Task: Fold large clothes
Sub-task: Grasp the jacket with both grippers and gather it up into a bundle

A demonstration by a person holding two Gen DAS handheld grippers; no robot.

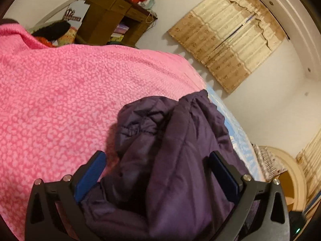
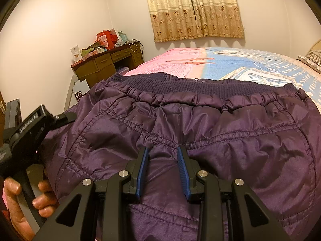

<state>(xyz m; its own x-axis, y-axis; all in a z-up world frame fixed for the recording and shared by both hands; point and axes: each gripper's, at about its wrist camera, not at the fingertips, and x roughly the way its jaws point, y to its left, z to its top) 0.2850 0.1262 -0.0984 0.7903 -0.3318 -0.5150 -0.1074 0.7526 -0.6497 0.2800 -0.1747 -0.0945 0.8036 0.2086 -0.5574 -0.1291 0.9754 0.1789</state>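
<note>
A dark purple quilted jacket (image 2: 200, 124) lies on the bed, its ribbed hem (image 2: 180, 85) at the far side. My right gripper (image 2: 163, 150) rests low on the jacket with its blue pads partly closed on a fold of the fabric. In the left wrist view a bunched part of the jacket (image 1: 166, 150) fills the gap between the wide-apart blue pads of my left gripper (image 1: 158, 158), which is open. The left gripper also shows in the right wrist view (image 2: 30, 124), held in a hand at the jacket's left edge.
The bed has a pink fleece blanket (image 1: 70, 92) and a blue patterned cover (image 2: 260, 64). A brown desk (image 2: 108, 62) piled with items stands by the far wall. Curtains (image 2: 194, 10) hang behind the bed. A pillow (image 2: 311, 60) lies at the far right.
</note>
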